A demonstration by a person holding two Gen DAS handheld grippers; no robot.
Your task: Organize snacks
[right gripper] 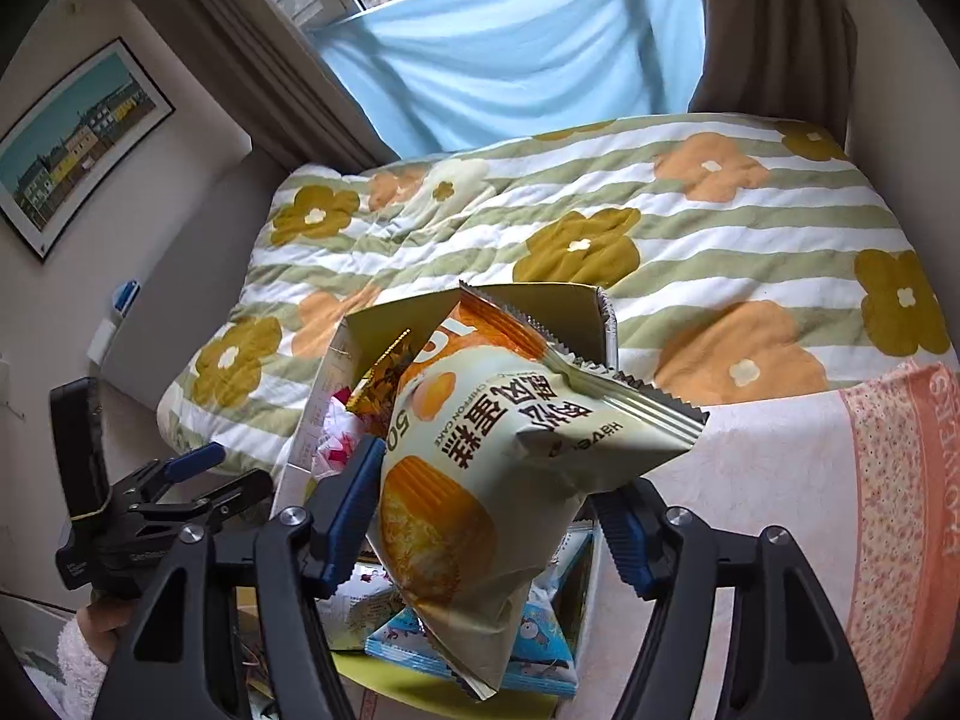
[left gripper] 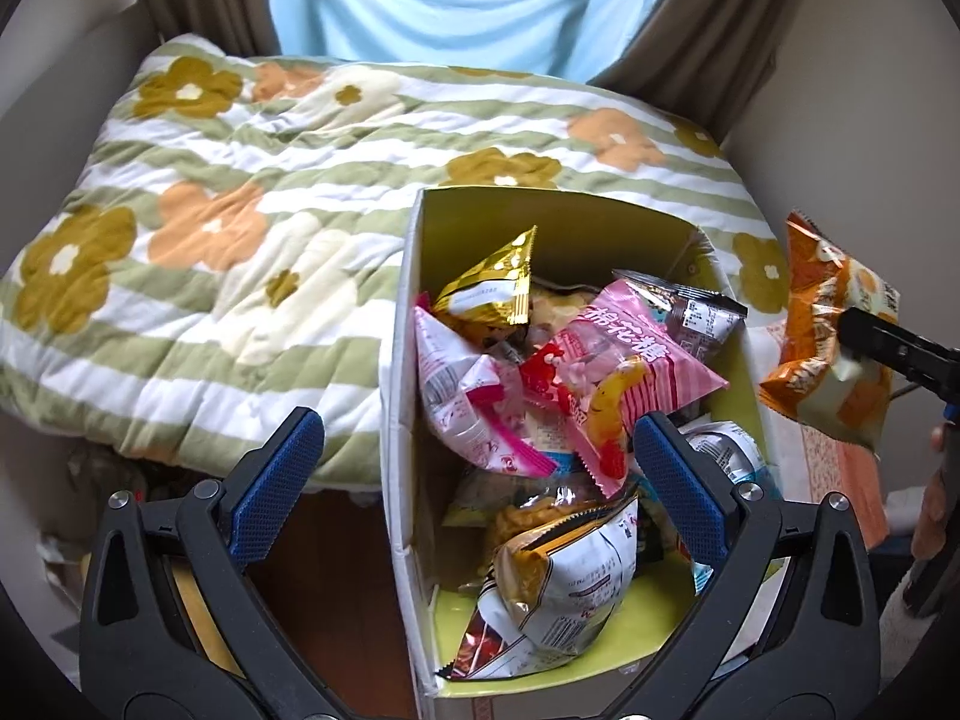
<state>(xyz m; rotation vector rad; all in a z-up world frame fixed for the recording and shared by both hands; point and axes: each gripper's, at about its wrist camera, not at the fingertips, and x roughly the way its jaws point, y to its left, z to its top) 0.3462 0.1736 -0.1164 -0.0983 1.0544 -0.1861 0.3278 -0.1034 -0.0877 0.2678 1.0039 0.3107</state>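
Your left gripper [left gripper: 477, 450] hangs low over the near left corner of the snack box [left gripper: 399, 360], its blue pads spread wide with nothing between them; one finger sits outside the box wall, the other above the packets inside. The box stands against the flowered quilt [left gripper: 210, 192] on the bed and is already heaped with snacks: a gold packet [left gripper: 492, 288] at the back, a pink marshmallow bag [left gripper: 624, 360] across the middle, a silver-and-white bag [left gripper: 564, 588] nearest you.

To the right, your right gripper [right gripper: 489, 501] is pinching the orange chiffon cake bag [right gripper: 480, 480], held in the air just off the box's right side and tilted, its crimped top pointing away toward the quilt. The fingers press the lower half of the bag, which bulges between them.

You look to be mid-carry, bringing this bag to the box. Next, swing it left over the opening, lower it onto the pile, then release; the heap is high, so it may slide off.
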